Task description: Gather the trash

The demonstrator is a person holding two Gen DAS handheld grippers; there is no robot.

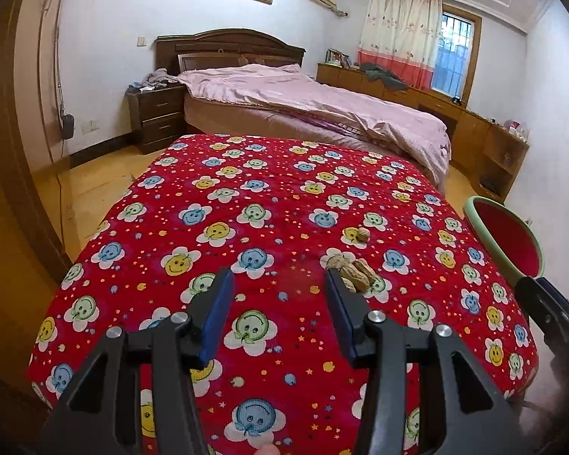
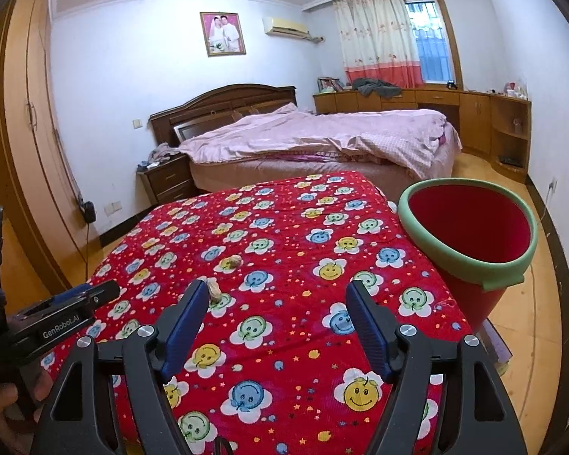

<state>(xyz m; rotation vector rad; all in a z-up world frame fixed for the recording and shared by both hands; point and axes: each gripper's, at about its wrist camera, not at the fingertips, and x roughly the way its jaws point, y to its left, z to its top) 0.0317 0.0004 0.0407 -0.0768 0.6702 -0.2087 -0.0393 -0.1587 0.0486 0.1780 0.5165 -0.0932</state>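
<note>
Peanut shells [image 1: 354, 270], a small cluster plus one stray shell [image 1: 363, 235] beyond it, lie on the red smiley-flower cloth [image 1: 246, 197]. I judge them feather-light, brittle and easy to crush or flick away, so I would pinch one across its waist, gently. My left gripper [image 1: 280, 284] hovers just beside the cluster, jaws partly open and empty; my right gripper [image 2: 277, 295] stands wider, also empty. The cloth looks soft and may snag. A red bin with a green rim [image 2: 417, 223] waits at the cloth's right edge, bedroom behind.
</note>
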